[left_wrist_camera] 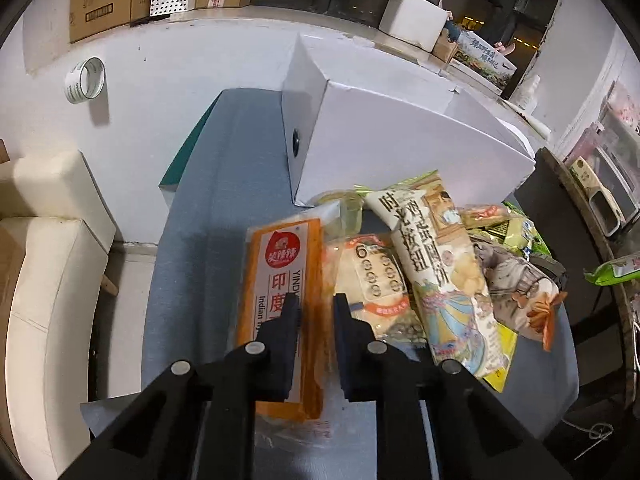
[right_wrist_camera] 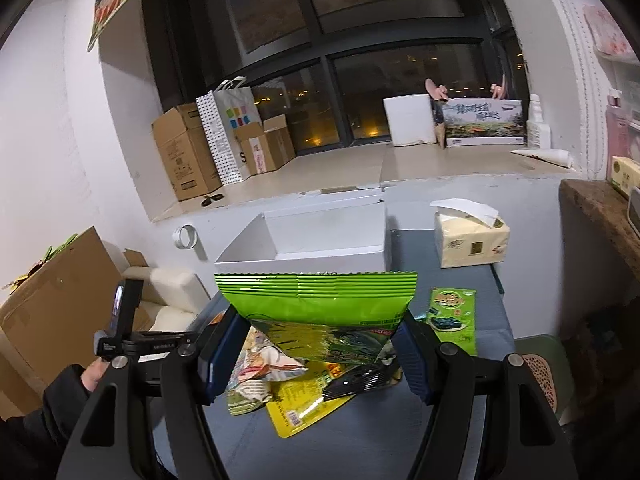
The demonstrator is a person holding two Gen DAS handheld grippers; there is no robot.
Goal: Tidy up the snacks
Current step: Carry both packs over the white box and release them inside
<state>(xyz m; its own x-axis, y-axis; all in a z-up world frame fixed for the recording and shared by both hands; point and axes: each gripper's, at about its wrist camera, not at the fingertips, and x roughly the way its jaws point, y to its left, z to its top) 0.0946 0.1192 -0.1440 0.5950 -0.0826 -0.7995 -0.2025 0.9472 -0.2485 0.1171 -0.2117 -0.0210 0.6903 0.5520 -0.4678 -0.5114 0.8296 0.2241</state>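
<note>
Left claw (left_wrist_camera: 316,312) closed on the orange pack (left_wrist_camera: 280,280), at the left of the snack pile on the desk (left_wrist_camera: 192,240). Right claw (right_wrist_camera: 320,344) gripping the green bag (right_wrist_camera: 320,304), held up near the white box (right_wrist_camera: 312,240).

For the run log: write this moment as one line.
left gripper: fingers around orange snack pack | right gripper: holding green snack bag | white box: open

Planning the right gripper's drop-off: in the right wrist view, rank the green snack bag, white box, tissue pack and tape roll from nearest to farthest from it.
1. Green snack bag, between the right gripper's fingers.
2. White box, straight ahead.
3. Tissue pack (right) and tape roll (left): too close to call.
</note>
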